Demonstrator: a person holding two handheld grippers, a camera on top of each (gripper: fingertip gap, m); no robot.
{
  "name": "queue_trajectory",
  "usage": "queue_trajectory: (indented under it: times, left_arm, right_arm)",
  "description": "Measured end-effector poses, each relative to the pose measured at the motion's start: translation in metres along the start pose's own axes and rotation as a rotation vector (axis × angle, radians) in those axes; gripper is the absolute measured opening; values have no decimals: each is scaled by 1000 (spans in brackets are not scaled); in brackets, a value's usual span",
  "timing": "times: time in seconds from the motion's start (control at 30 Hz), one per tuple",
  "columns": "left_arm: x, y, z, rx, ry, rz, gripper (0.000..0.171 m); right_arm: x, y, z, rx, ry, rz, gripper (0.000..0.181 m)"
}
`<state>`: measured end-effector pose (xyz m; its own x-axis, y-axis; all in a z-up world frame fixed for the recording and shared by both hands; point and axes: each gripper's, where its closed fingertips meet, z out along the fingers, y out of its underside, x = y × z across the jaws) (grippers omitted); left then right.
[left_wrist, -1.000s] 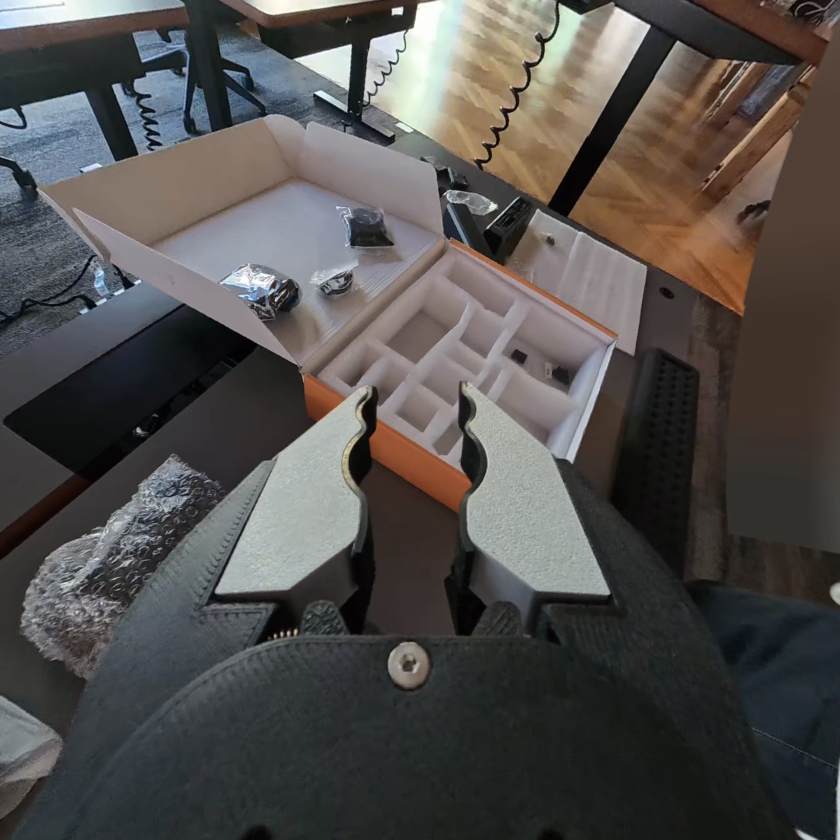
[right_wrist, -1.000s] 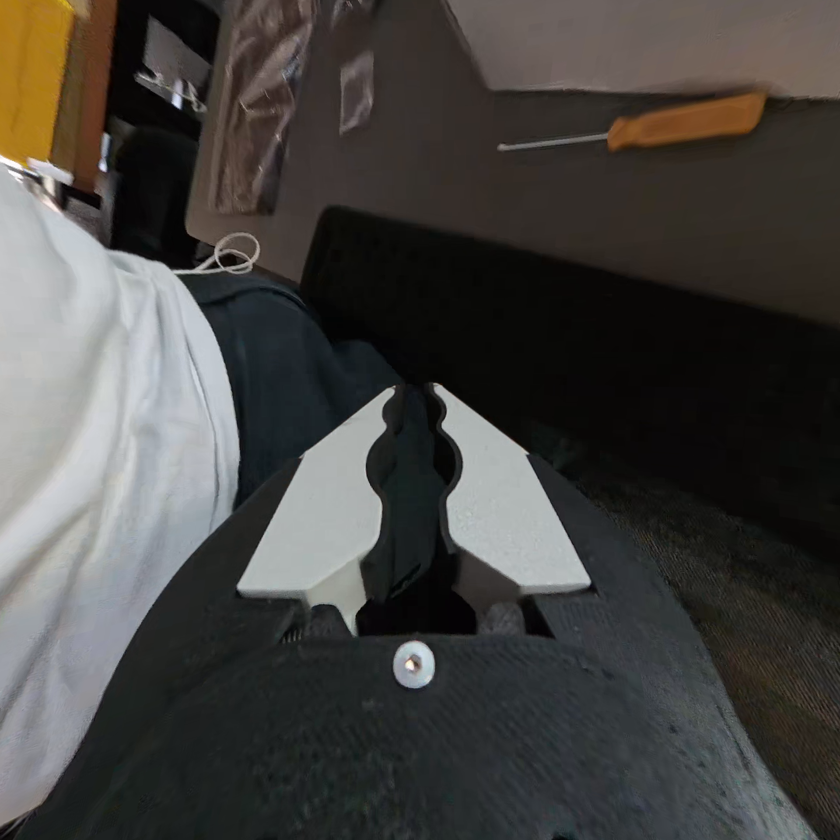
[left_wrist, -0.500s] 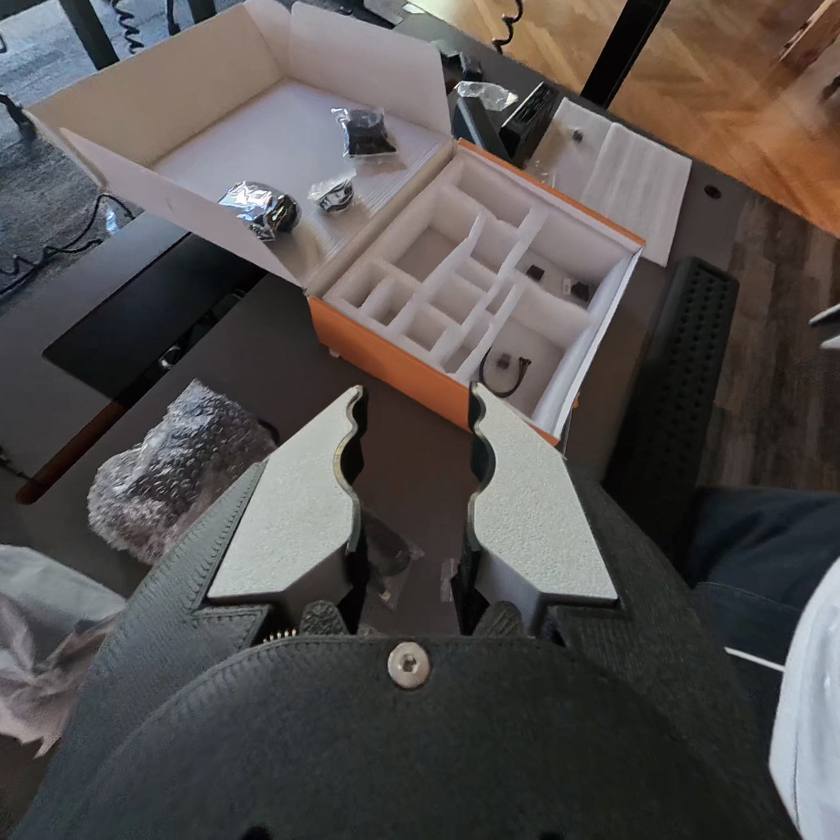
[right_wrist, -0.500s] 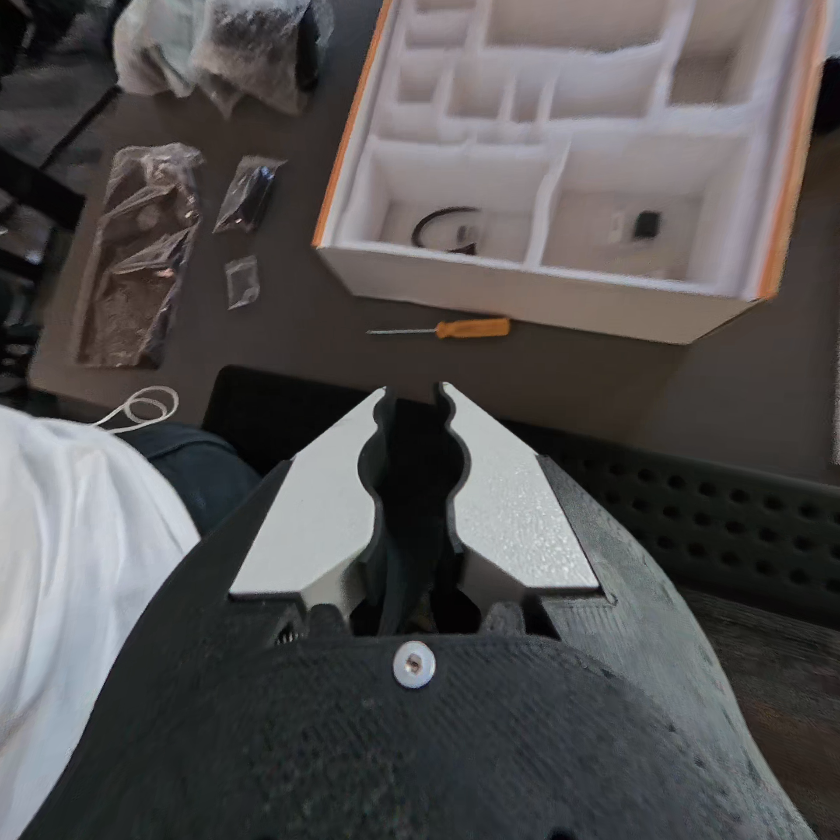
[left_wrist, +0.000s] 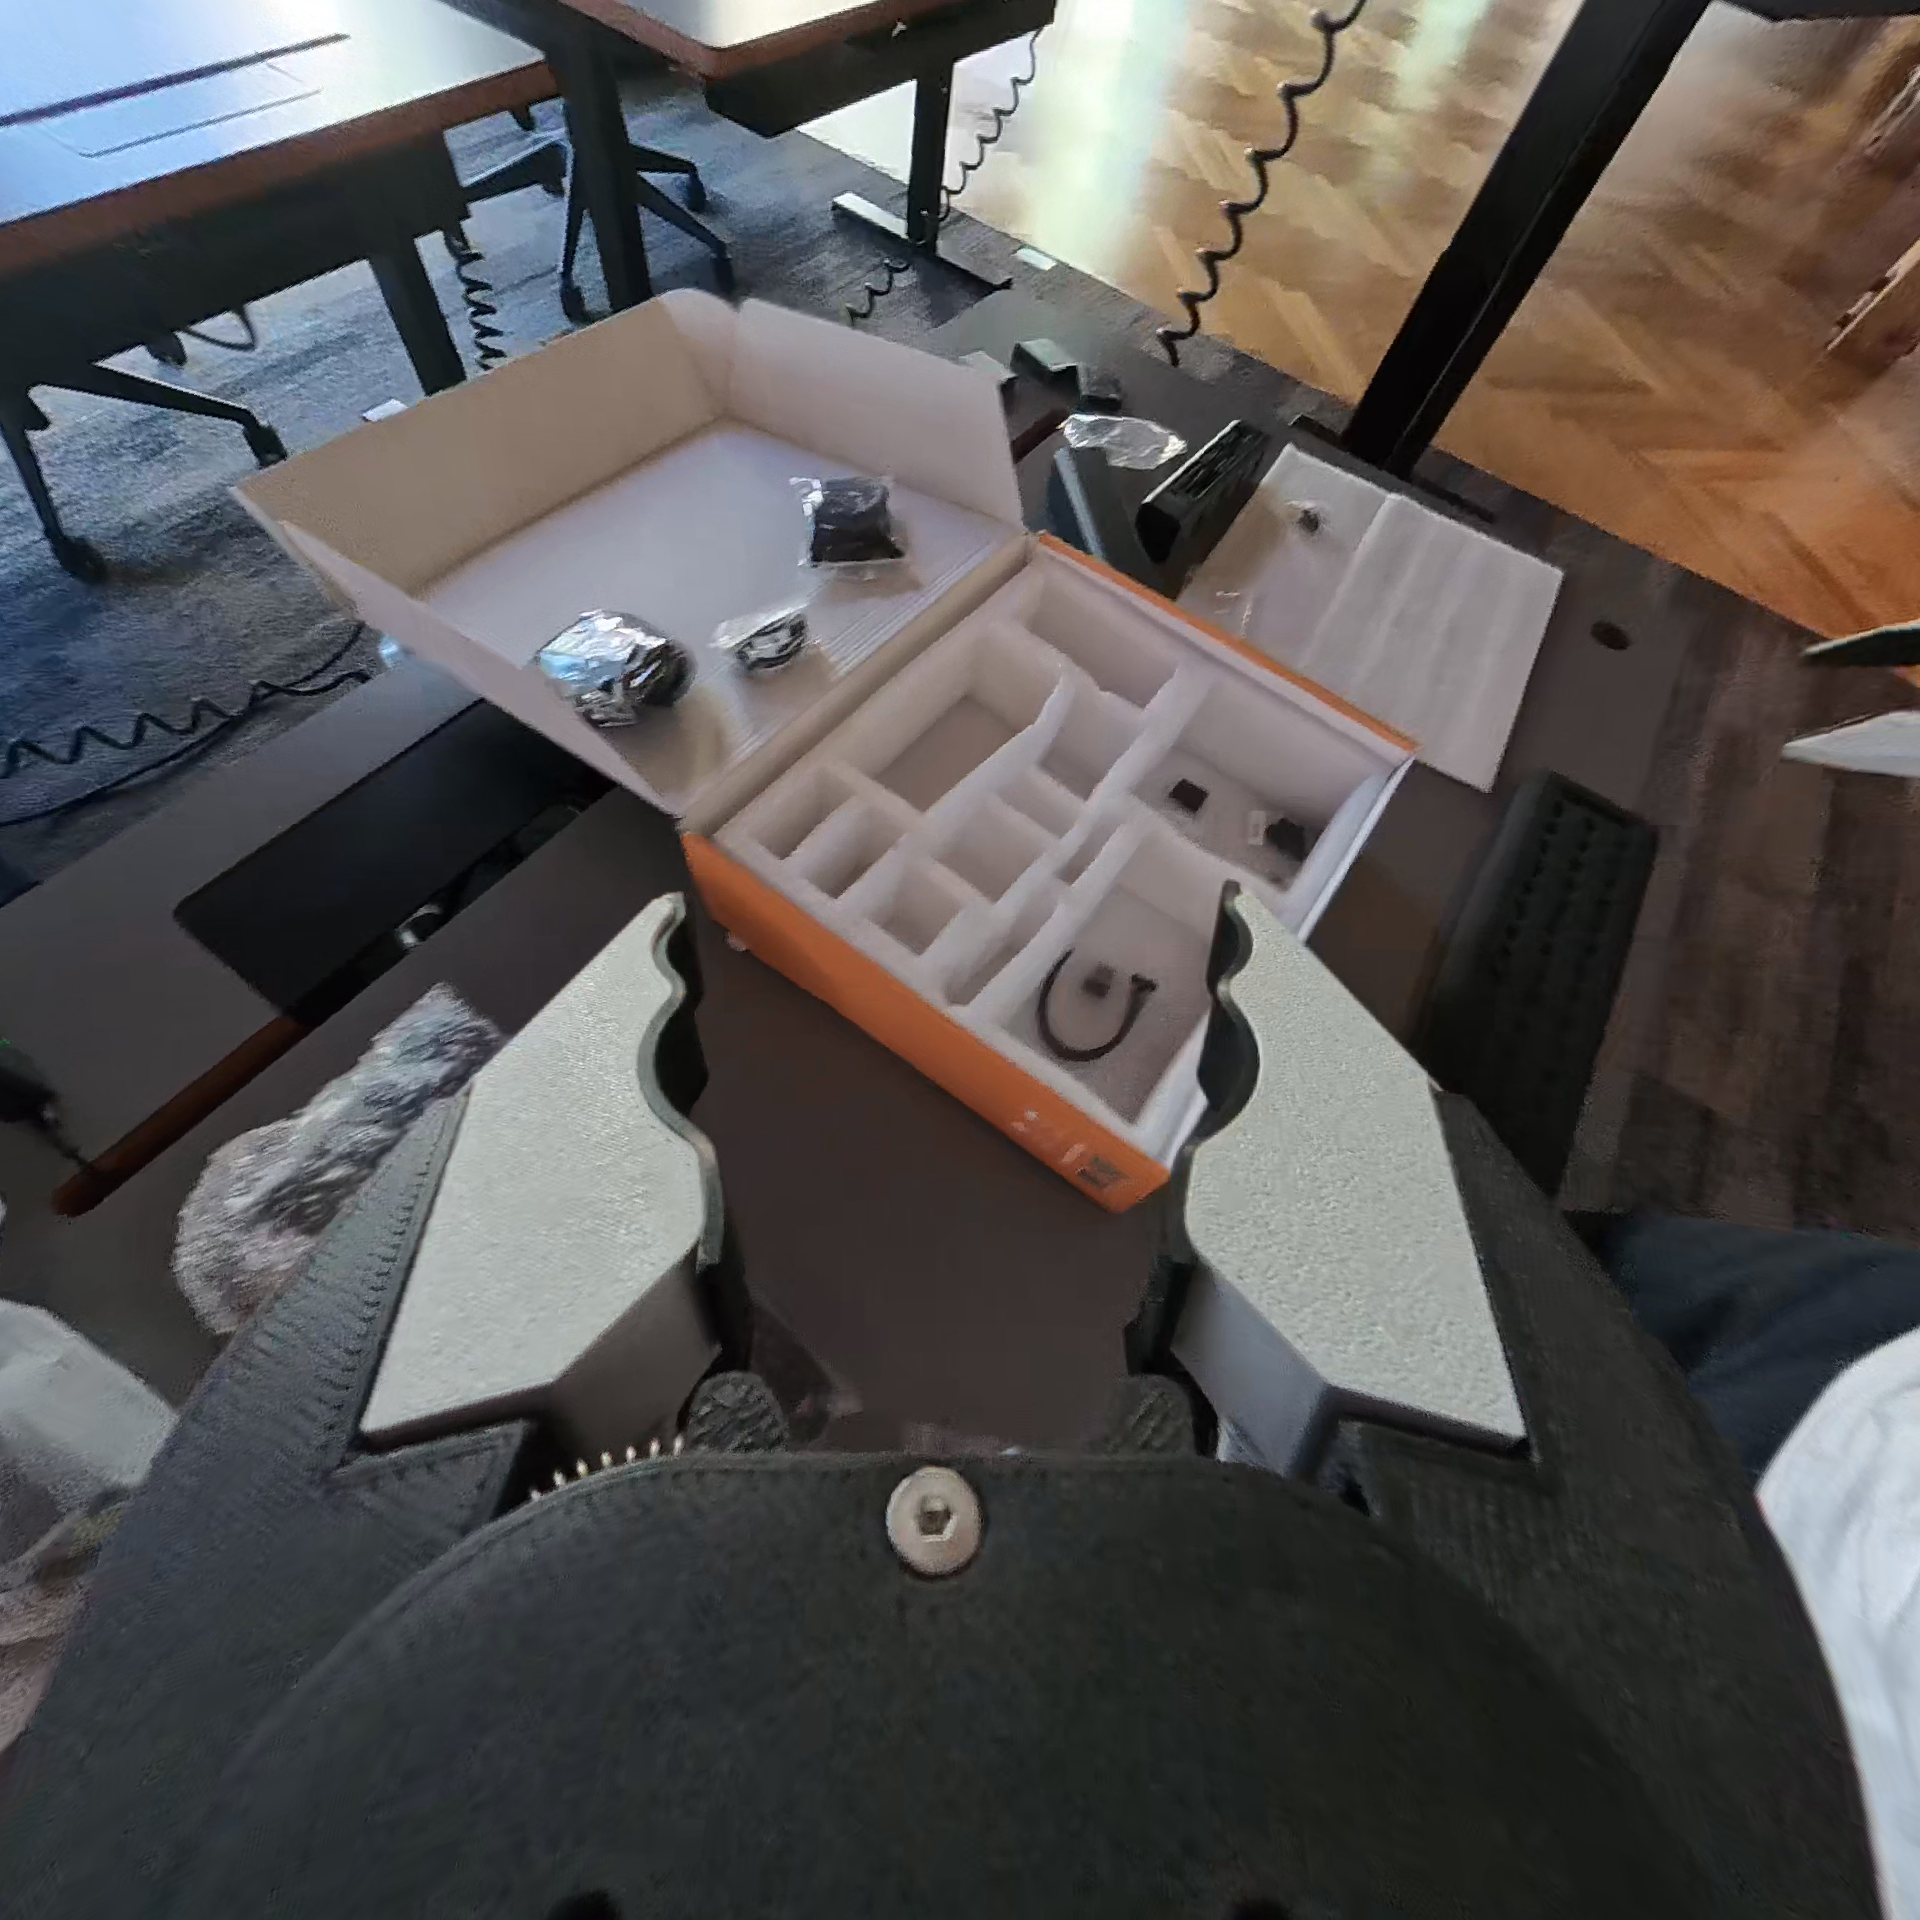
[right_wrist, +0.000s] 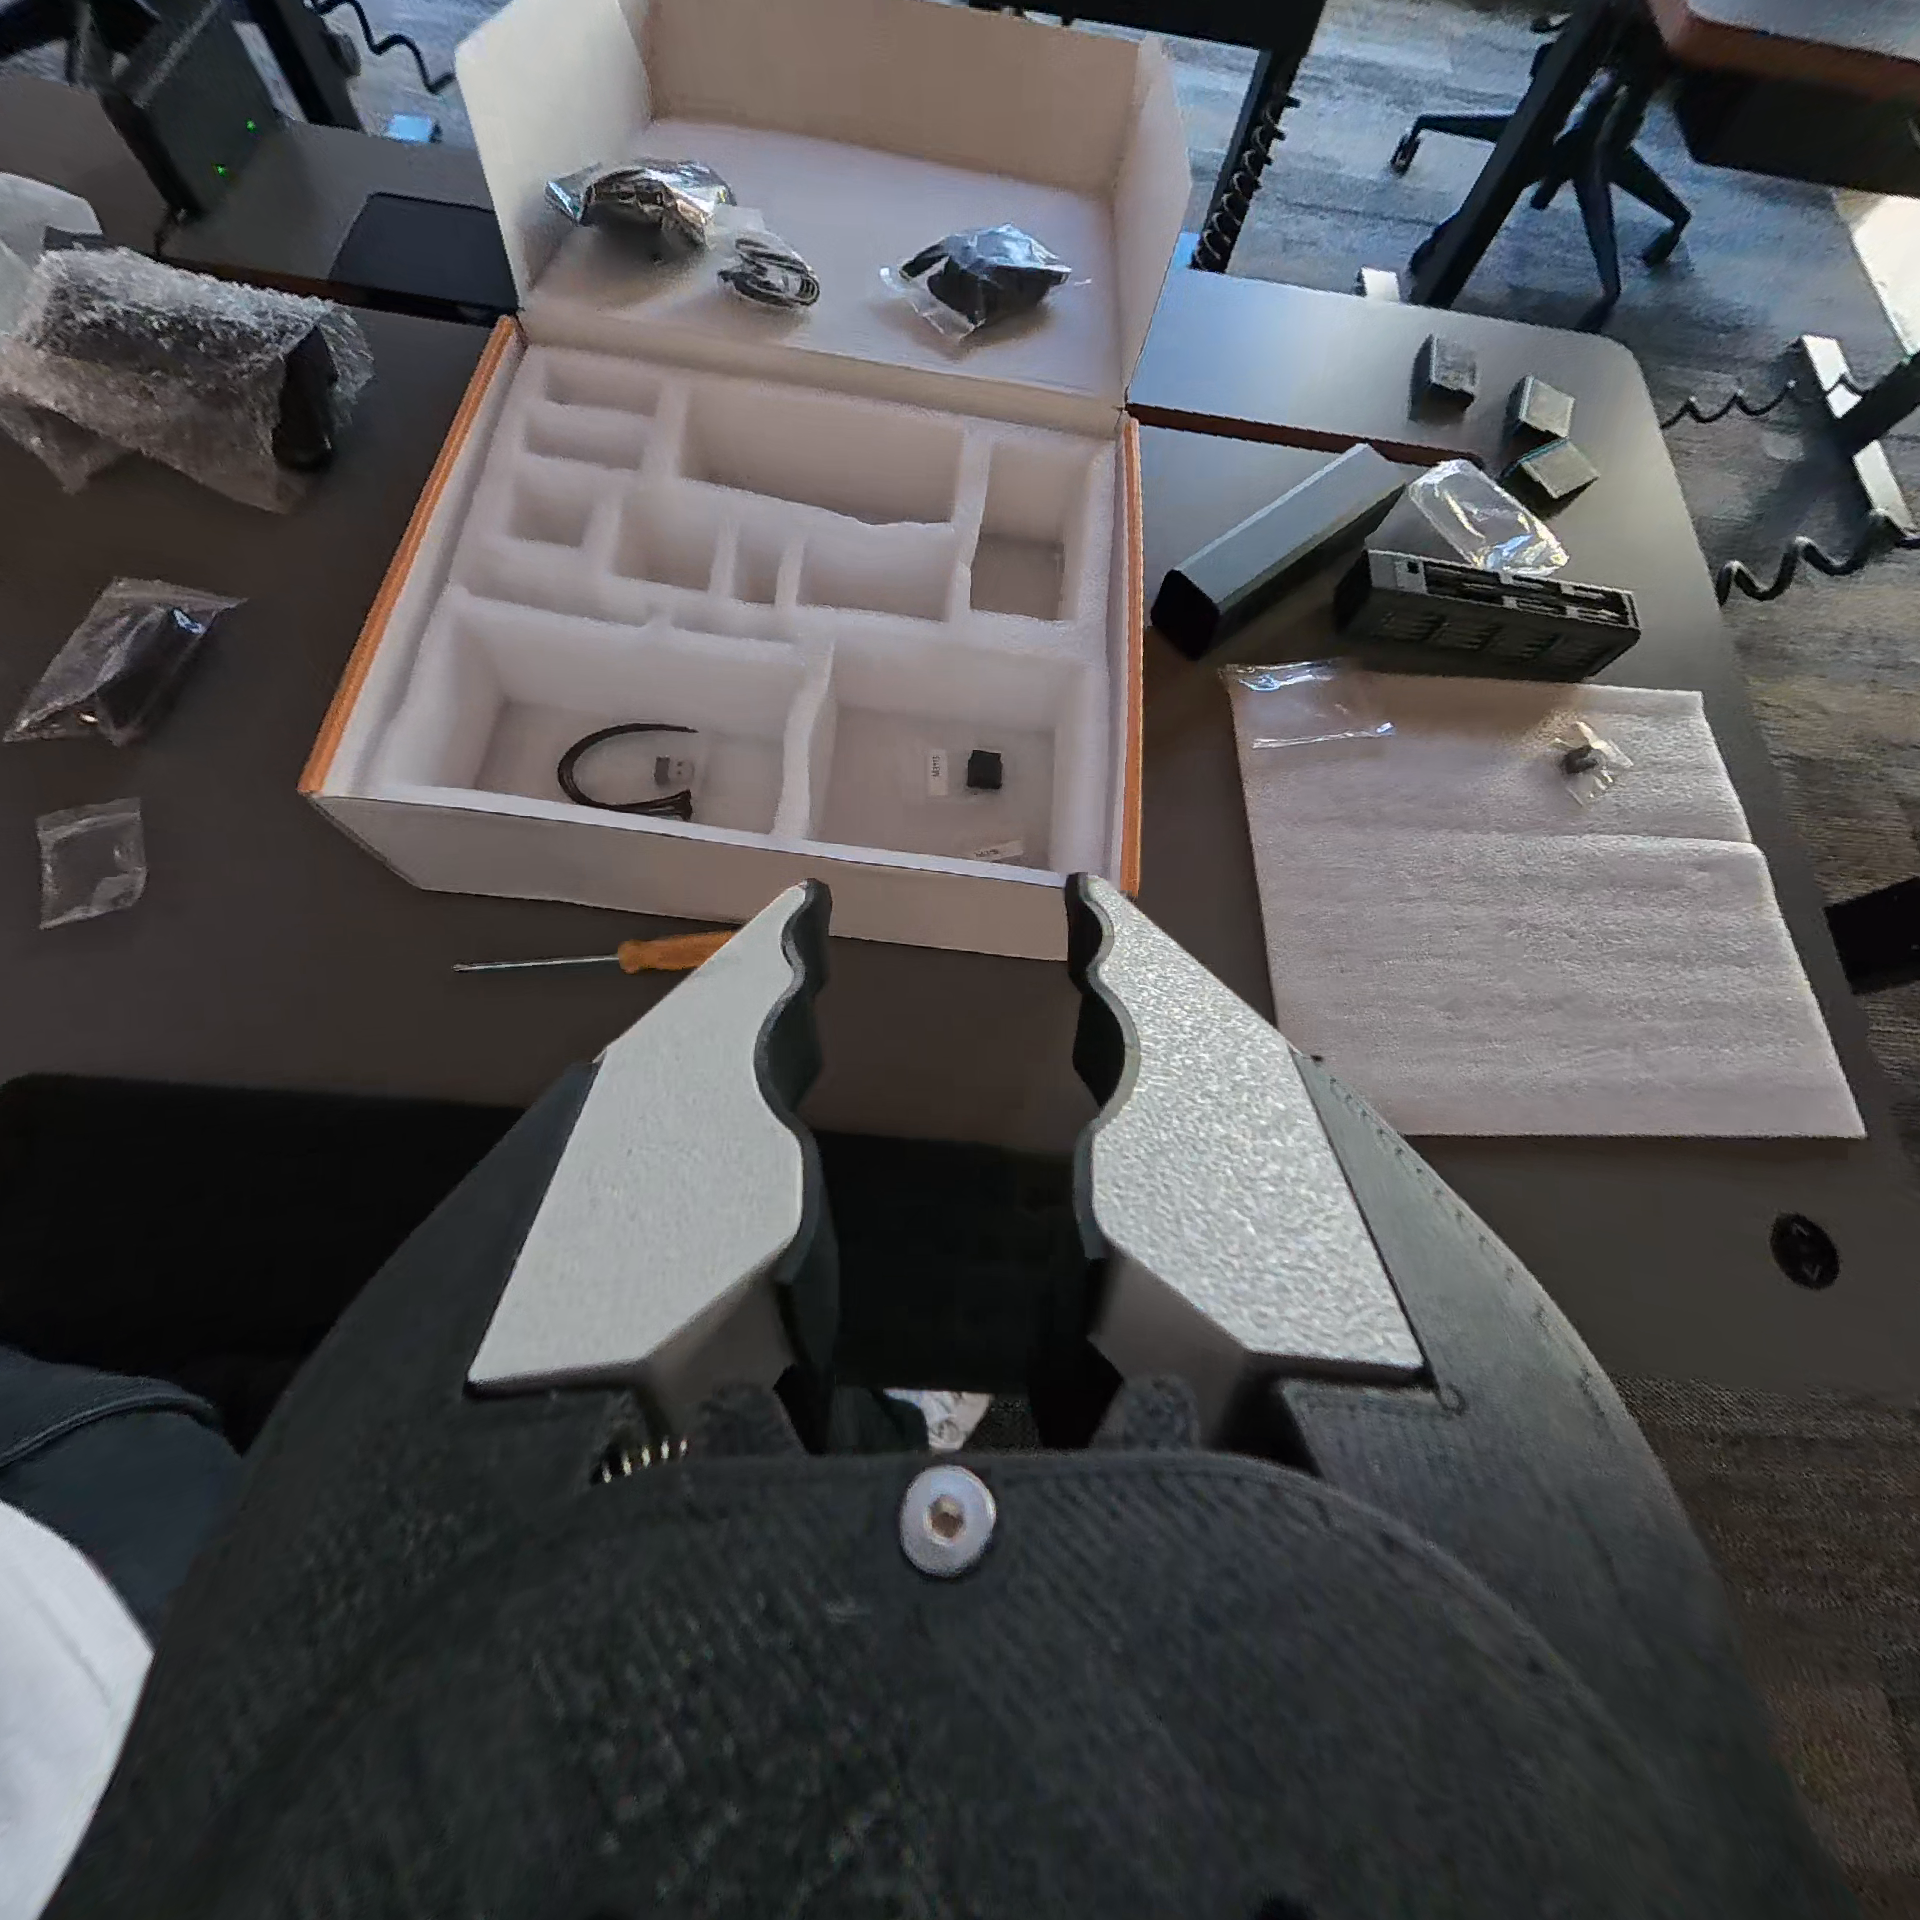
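Note:
An open orange box (left_wrist: 883, 997) with a white foam insert sits on the dark table. It also shows in the right wrist view (right_wrist: 623, 862). A black cable loop (left_wrist: 1091, 1013) (right_wrist: 623, 774) lies in its near compartment, and a small black part (right_wrist: 982, 769) in the one beside it. Its white lid (left_wrist: 623, 540) (right_wrist: 883, 156) holds three bagged black items. My left gripper (left_wrist: 951, 914) is open wide and empty, above the table just before the box's near corner. My right gripper (right_wrist: 948, 894) is open and empty, just before the box's front wall.
An orange-handled screwdriver (right_wrist: 665, 951) lies before the box. A white foam sheet (right_wrist: 1507, 914) and two black cases (right_wrist: 1278, 561) lie to the right. Bubble wrap (right_wrist: 177, 364) and small bags (right_wrist: 114, 665) lie to the left. A black perforated pad (right_wrist: 208, 1195) lines the near edge.
My left gripper has opened much wider and pulled back from the box. My right gripper has swung up from the person's lap to face the box, and it has opened.

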<state>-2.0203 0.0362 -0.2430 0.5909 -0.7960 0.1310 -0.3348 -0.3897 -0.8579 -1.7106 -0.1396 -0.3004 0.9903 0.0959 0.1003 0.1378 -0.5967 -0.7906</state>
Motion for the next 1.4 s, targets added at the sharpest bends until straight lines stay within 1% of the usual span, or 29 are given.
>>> queue_trajectory:
  times: [0.07,0.2,0.27,0.37,0.43,0.5,0.57,0.63,0.73,0.8,0.87,0.9,0.97,1.03,1.07,1.13,1.2,1.27,1.33,1.4]
  left_arm:
    - [26,-9,12,-11,9,-1,98]
    - [79,-29,41,-16,-28,17,98]
    - [110,-47,59,19,-58,15,97]
    - [160,-79,92,108,-48,-13,96]
    - [190,-93,113,126,-23,-16,96]
    - [211,-100,127,116,-23,-24,99]
    - [229,-103,132,143,-17,-49,95]
    - [243,-101,134,175,3,-108,91]
    - [255,-95,126,217,-3,-168,86]
    - [254,-88,109,255,-52,-173,81]
    - [252,-79,83,306,-109,-188,78]
    - [252,-71,69,327,-138,-192,76]
    - [249,-46,39,347,-219,-188,72]
    - [249,-14,14,311,-319,-193,72]
    - [250,1,1,284,-371,-201,73]
    - [258,21,-25,263,-493,-199,71]
    - [267,35,-43,263,-613,-215,68]
    - [282,43,-49,281,-699,-262,68]
    - [306,43,-48,336,-783,-305,68]
    - [339,41,-43,409,-889,-341,67]
  right_arm:
    - [14,4,11,21,-43,-11,46]
    - [50,8,27,53,-139,-87,47]
    - [78,9,24,72,-177,-117,47]
    - [138,13,7,95,-137,-151,48]
    - [171,13,-5,106,-118,-178,53]
    - [191,10,-11,112,-115,-216,55]
    - [194,3,-11,122,-153,-250,56]
    - [185,-10,-8,153,-209,-266,56]
    - [149,-27,-6,185,-352,-275,61]
    - [116,-40,-6,193,-450,-287,61]
    - [77,-57,-10,227,-555,-344,59]
    - [56,-66,-12,250,-607,-383,57]
    - [16,-83,-13,315,-701,-459,54]
    - [-21,-96,-11,360,-786,-509,51]
    - [-39,-100,-11,354,-837,-512,51]
    - [-68,-106,-17,345,-951,-515,50]
    - [-83,-107,-25,350,-1027,-583,48]
    - [-82,-106,-32,388,-1075,-663,46]
    - [-68,-106,-44,439,-1129,-685,45]
    - [-45,-103,-62,485,-1216,-680,42]
